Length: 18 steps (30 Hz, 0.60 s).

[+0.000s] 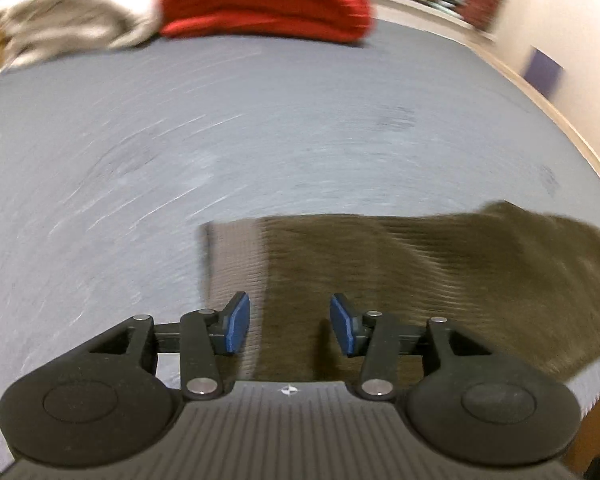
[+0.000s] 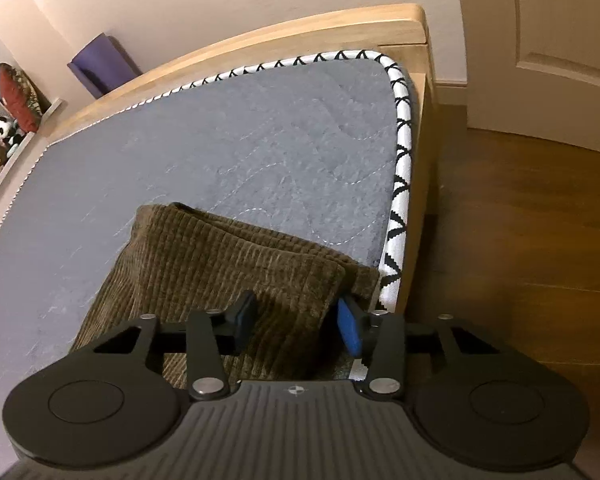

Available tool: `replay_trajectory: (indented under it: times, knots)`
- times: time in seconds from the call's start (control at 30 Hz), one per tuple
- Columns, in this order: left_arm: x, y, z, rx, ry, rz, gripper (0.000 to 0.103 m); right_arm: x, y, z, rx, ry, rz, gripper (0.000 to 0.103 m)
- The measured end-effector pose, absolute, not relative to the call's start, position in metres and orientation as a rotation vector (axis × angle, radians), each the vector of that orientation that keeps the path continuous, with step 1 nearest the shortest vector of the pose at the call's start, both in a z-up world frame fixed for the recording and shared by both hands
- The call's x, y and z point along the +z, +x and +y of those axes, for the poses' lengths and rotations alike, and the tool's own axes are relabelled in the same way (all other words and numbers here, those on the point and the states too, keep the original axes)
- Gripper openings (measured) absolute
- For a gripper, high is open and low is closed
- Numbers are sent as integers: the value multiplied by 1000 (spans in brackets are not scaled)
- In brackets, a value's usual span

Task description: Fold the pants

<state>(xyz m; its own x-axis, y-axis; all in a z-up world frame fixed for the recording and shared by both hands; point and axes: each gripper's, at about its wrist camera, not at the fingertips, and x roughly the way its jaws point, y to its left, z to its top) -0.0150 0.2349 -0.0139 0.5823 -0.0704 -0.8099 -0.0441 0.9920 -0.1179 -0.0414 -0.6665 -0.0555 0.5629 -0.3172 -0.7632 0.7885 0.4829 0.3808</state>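
Both grippers are part open and gripping nothing: left gripper [image 1: 290, 322] over the pants' [image 1: 400, 280] pale inner band, right gripper [image 2: 296, 322] above a folded corner near the mattress [image 2: 240, 152] edge. I'd pinch both layers together. Ribbed olive corduroy, thick and floppy; quilted grey top.

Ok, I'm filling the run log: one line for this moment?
phase: folding | pants: on mattress, near its edge | left claw: open, above pants | right claw: open, above pants

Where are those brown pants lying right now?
The brown pants lie on the grey mattress, near its corner with the black-and-white edging, just ahead of both claws.
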Motion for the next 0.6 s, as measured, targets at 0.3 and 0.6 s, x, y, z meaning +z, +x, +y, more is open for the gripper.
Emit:
replay_trajectory:
  times: [0.3,0.6]
  knots:
    - [-6,-22,251,110,-144,894,73,-56,-42,-668,-760,794,674,22]
    - [-14,-17,235,37,-39,966,27,-65,-35,-666,-652,743,738,11]
